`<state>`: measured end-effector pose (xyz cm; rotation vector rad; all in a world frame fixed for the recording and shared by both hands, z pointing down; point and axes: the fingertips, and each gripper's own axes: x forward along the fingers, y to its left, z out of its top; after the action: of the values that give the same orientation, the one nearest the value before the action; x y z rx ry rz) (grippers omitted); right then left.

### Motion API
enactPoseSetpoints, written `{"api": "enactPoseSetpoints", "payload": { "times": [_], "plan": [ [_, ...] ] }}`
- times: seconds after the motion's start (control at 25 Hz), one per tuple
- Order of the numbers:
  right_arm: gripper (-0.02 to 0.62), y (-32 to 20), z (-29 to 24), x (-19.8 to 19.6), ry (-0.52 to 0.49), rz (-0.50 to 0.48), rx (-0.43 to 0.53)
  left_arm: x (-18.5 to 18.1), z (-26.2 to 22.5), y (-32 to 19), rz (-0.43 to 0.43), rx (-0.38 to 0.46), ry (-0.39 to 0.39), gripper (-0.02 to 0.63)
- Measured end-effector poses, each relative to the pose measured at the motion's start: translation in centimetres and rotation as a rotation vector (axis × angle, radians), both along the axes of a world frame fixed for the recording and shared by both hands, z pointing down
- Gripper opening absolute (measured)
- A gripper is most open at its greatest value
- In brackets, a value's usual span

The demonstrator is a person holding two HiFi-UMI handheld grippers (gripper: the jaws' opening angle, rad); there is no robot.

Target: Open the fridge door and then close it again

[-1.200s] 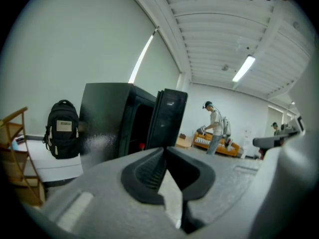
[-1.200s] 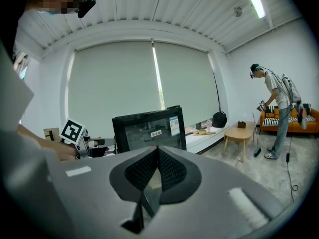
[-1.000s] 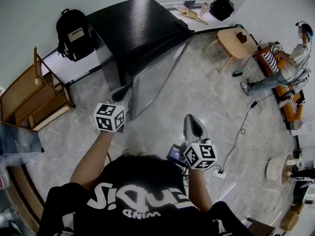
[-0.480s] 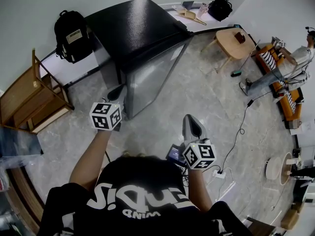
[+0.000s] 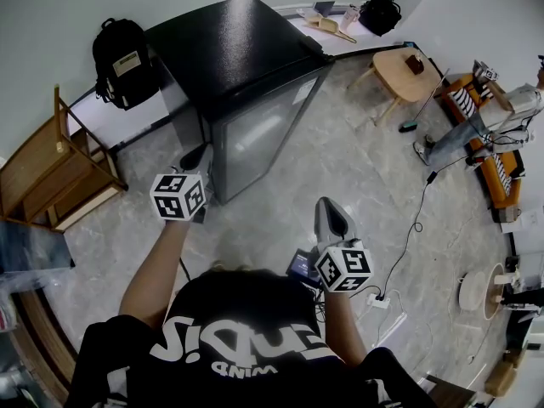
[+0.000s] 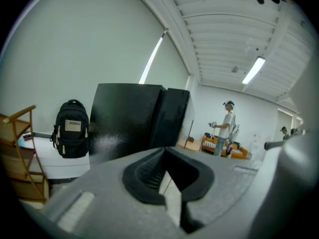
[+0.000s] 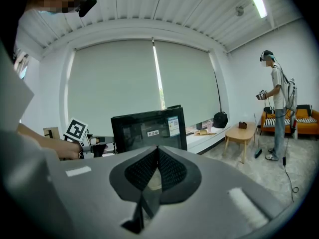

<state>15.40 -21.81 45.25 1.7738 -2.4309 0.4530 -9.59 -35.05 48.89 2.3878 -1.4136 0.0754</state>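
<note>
A black fridge stands against the wall, and its glass-fronted door lies flush with the body. My left gripper hangs just left of the door's near corner, apart from it, shut with nothing between the jaws. The left gripper view looks over its shut jaws at the fridge's dark side. My right gripper is lower right of the fridge over the floor, shut and empty. In the right gripper view its jaws face the closed door.
A black backpack leans on the wall left of the fridge, by a wooden rack. A round wooden table and a broom stand at the back right. A person is near an orange sofa. Cables and a power strip lie on the floor.
The fridge door, ajar a second ago, has swung flush with the body. My left gripper has drawn back to the left, off the door's edge. The right gripper has kept still.
</note>
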Motion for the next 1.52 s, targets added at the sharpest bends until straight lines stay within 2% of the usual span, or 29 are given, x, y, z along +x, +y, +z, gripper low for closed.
{"api": "enactPoseSetpoints", "payload": {
  "times": [0.56, 0.92, 1.32, 1.52],
  "plan": [
    [-0.002, -0.3, 0.4, 1.3, -0.004, 0.004, -0.004, -0.4, 1.4, -0.7, -0.045, -0.044, -0.011, -0.002],
    [-0.002, 0.3, 0.5, 2.3, 0.000, 0.002, -0.004, 1.5, 1.9, 2.6, 0.034, -0.059, -0.034, 0.000],
    [-0.002, 1.0, 0.3, -0.8, -0.013, -0.085, -0.003, 1.0, -1.1, 8.0, 0.060, -0.006, -0.020, 0.000],
    [-0.002, 1.9, 0.3, -3.4, -0.014, -0.161, -0.002, 0.4, -2.4, 11.5, 0.053, 0.033, -0.054, 0.000]
  ]
}}
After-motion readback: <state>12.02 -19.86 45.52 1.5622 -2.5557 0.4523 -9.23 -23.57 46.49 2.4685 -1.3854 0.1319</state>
